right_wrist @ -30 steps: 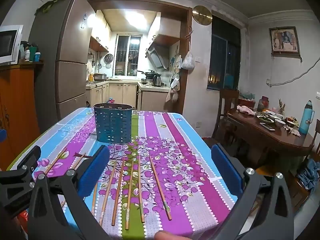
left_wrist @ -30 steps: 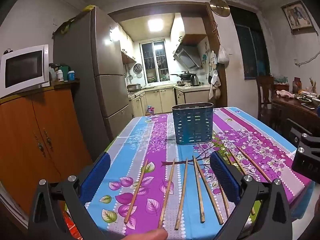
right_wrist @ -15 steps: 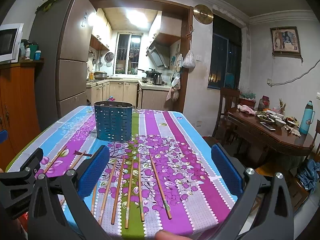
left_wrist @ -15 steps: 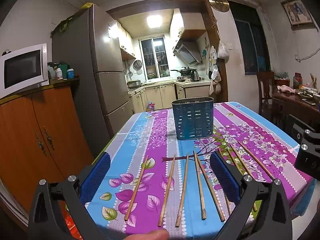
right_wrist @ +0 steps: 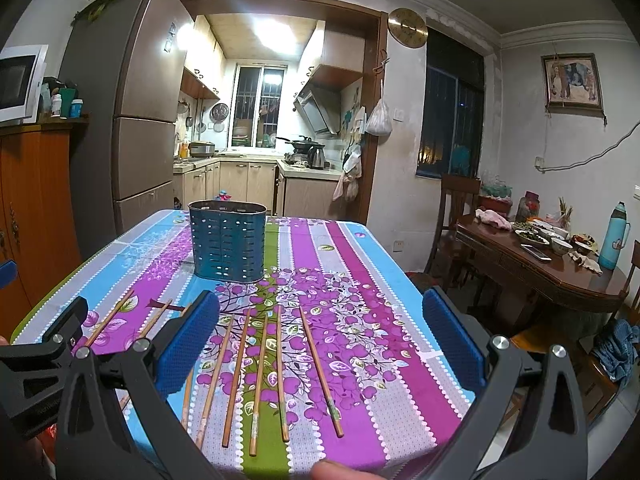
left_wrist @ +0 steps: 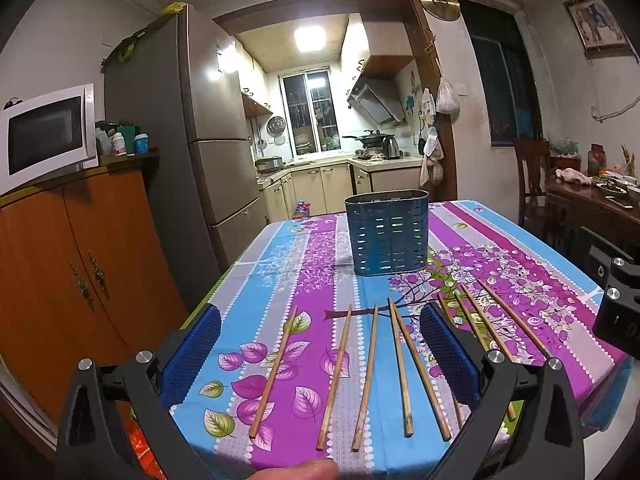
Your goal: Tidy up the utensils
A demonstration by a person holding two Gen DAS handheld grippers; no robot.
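the left gripper (left_wrist: 320, 354) hung over the near edge of the table, its blue pads spread wide and holding nothing; the right gripper (right_wrist: 320, 338) was just beside it, spread wide and empty as well. below them the wooden chopsticks (left_wrist: 370, 376) lay loose in a rough row on the floral tablecloth (left_wrist: 280, 280) — five between the left gripper's fingers, more to the right of them, near the table's front edge. farther back, well apart from the chopsticks, the blue perforated utensil holder (left_wrist: 387, 233) stood upright near the middle of the table. beyond it were a tall fridge (left_wrist: 200, 152) and the lit kitchen — a dark dining table (right_wrist: 540, 264) stood to the right.
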